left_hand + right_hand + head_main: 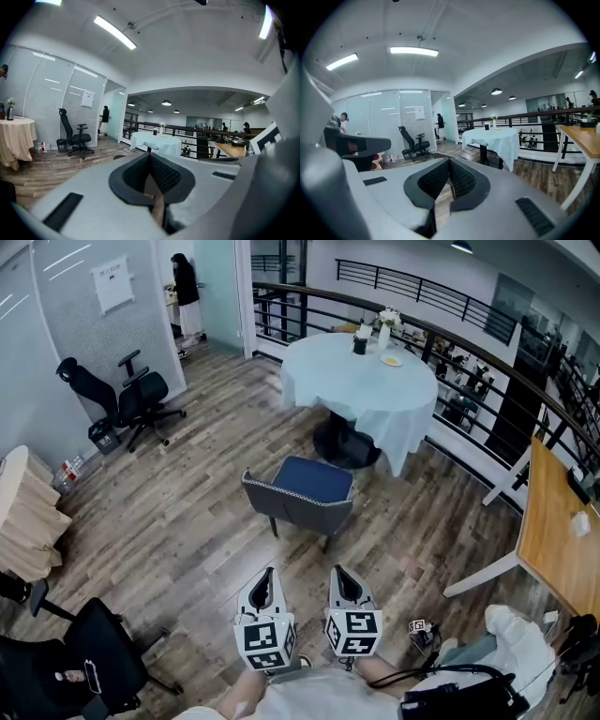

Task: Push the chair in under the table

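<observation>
Approach step: left gripper (265,577) and right gripper (343,577), shut and empty, hang short of the chair (305,488); next, push it under the tabletop (347,371)

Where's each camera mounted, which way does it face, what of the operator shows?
Head view: on the person's head, facing steeply down; shows chair, round table, left gripper, right gripper, and the person's torso at the bottom edge.
Left gripper view: on the left gripper, facing roughly level along its shut jaws toward the round table; only gripper body shows.
Right gripper view: likewise on the right gripper, jaws shut, round table ahead.
Shared: all three see the round table and black office chair.
</observation>
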The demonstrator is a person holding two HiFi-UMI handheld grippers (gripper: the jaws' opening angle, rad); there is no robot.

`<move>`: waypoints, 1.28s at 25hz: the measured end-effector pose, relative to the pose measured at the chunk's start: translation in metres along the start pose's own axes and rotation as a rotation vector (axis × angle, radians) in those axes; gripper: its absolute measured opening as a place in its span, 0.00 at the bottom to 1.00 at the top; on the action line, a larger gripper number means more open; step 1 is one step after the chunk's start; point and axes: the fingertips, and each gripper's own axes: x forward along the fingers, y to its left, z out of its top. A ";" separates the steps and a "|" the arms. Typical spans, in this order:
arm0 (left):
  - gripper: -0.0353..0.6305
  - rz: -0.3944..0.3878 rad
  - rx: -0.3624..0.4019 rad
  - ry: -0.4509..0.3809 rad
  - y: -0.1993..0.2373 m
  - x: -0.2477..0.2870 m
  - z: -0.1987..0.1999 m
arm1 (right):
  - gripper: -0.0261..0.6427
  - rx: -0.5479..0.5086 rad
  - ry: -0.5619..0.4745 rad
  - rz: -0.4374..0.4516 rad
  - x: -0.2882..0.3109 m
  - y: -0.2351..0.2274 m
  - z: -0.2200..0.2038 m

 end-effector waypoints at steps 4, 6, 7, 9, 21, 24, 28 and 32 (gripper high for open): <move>0.06 -0.002 -0.004 -0.001 0.002 0.010 0.002 | 0.06 0.009 0.006 -0.008 0.006 -0.005 -0.001; 0.06 -0.006 -0.008 0.002 0.002 0.017 0.002 | 0.06 0.012 0.010 -0.013 0.012 -0.009 -0.001; 0.06 -0.007 -0.011 0.005 0.003 0.021 0.002 | 0.06 0.013 0.012 -0.016 0.015 -0.010 -0.002; 0.06 -0.010 -0.019 0.010 0.006 0.029 0.001 | 0.06 0.019 0.018 -0.023 0.022 -0.013 -0.003; 0.06 -0.070 -0.032 0.002 0.031 0.133 0.013 | 0.06 0.033 0.006 -0.080 0.116 -0.039 0.014; 0.06 -0.088 -0.031 0.009 0.037 0.163 0.021 | 0.06 0.029 0.006 -0.086 0.143 -0.045 0.025; 0.06 -0.103 -0.030 0.018 0.045 0.199 0.031 | 0.06 0.039 0.017 -0.098 0.175 -0.053 0.034; 0.06 -0.118 -0.027 0.031 0.051 0.229 0.039 | 0.06 0.049 0.029 -0.108 0.203 -0.059 0.040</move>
